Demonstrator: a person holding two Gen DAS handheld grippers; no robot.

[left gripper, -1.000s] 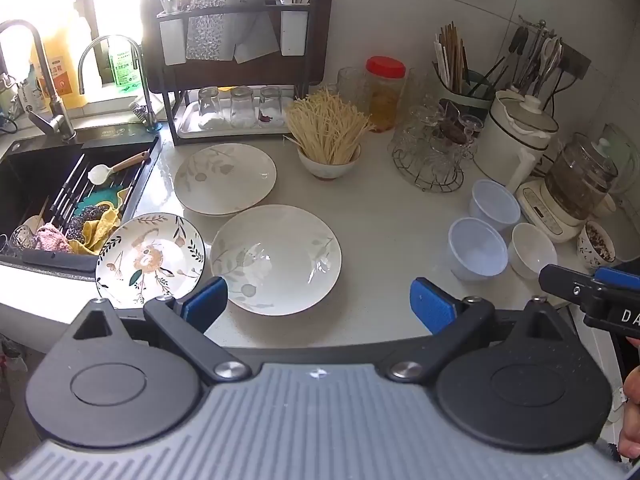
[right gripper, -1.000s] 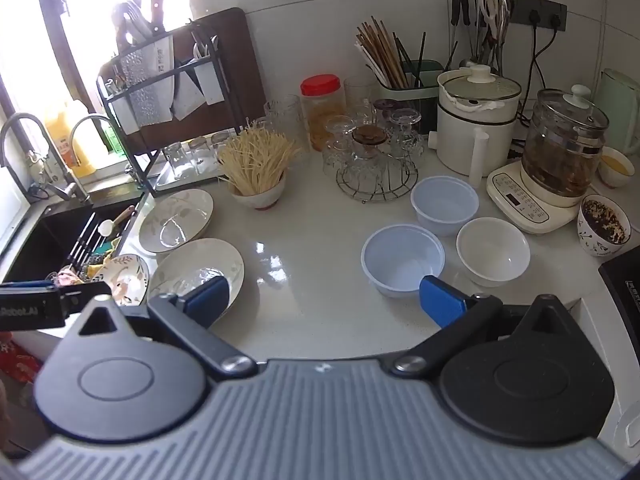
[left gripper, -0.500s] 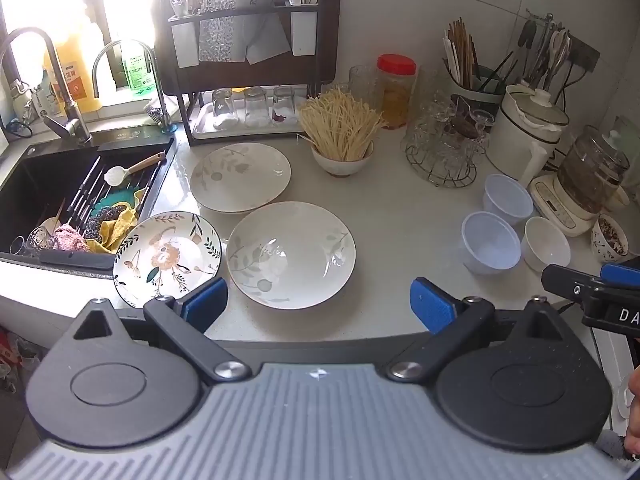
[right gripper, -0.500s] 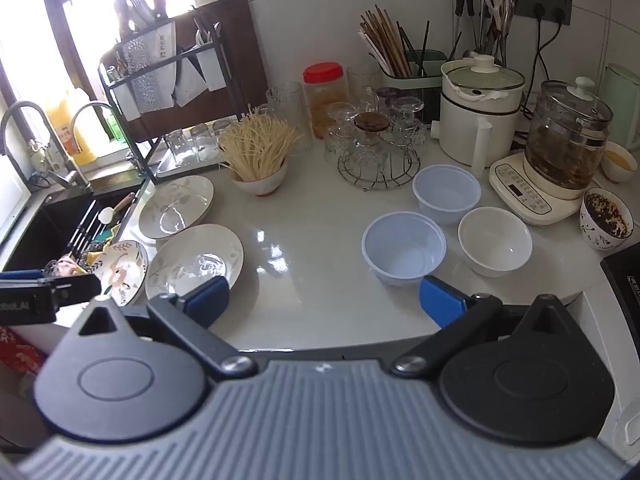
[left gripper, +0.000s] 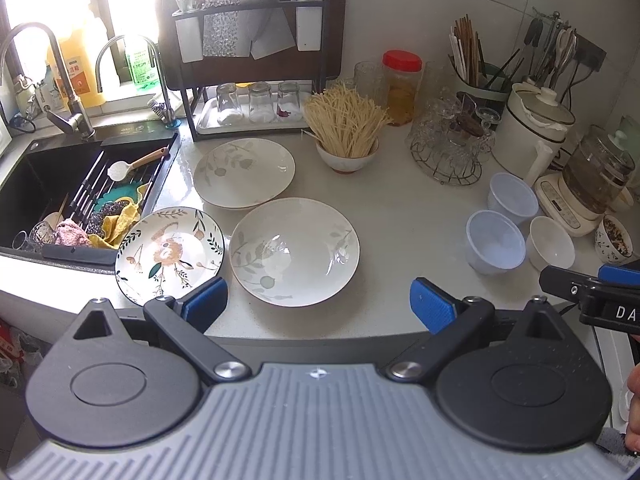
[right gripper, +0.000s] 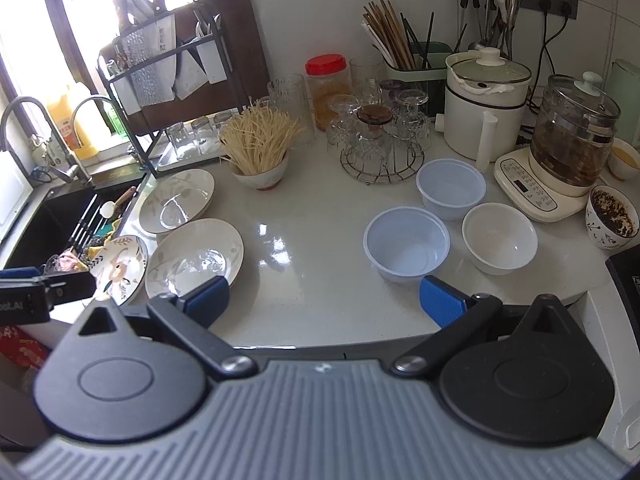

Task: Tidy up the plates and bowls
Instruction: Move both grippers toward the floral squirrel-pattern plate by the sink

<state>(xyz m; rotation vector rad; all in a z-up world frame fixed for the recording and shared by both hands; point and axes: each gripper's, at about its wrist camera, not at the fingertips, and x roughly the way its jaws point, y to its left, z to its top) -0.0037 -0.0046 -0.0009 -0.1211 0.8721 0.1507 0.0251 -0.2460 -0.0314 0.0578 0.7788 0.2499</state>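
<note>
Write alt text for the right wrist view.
Open right gripper hovers empty above a white counter, facing two translucent plastic bowls and a white bowl. Three plates lie left by the sink.

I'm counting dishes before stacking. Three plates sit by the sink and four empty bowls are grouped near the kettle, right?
Not quite: three empty bowls, not four, as the right wrist view shows: two translucent plastic bowls and one white ceramic bowl. The patterned cup beside them holds something dark. The three plates by the sink are right.
</note>
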